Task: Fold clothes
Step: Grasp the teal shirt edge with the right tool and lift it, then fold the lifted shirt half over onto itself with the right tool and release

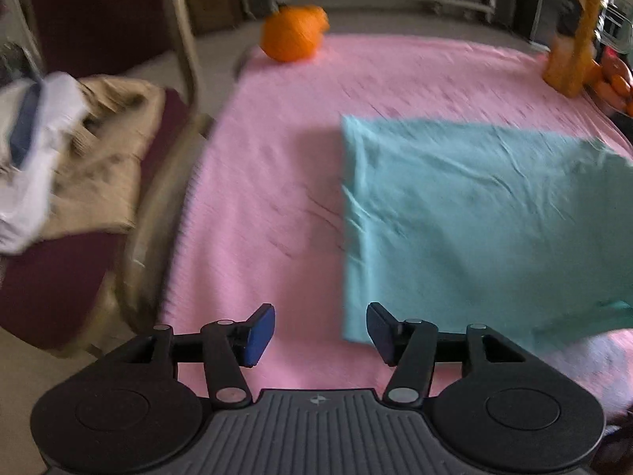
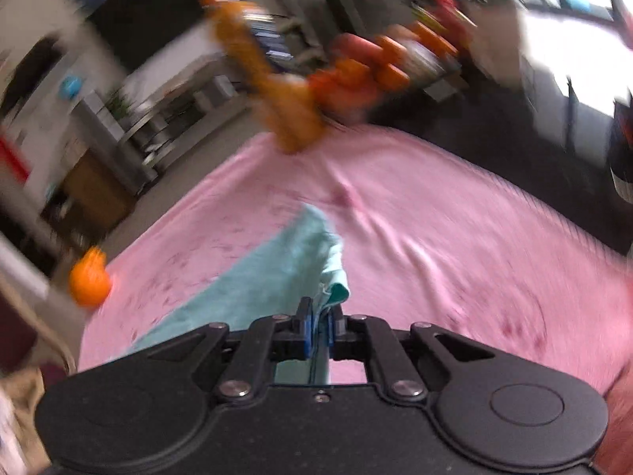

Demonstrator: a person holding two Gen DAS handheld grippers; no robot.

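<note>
A teal garment (image 1: pixel 467 213) lies folded flat on the pink cloth (image 1: pixel 277 158) that covers the table. My left gripper (image 1: pixel 320 332) is open and empty, just above the pink cloth, beside the garment's near left corner. My right gripper (image 2: pixel 320 328) is shut on an edge of the teal garment (image 2: pixel 269 277) and holds that part lifted, so the cloth hangs from the jaws down to the pink cloth (image 2: pixel 435 237). The right wrist view is blurred by motion.
A chair (image 1: pixel 166 182) stands left of the table with beige and white clothes (image 1: pixel 79 150) piled on its seat. An orange ball (image 1: pixel 292 33) sits at the table's far edge. An orange bottle (image 1: pixel 573 35) and oranges (image 1: pixel 613 83) stand at the far right.
</note>
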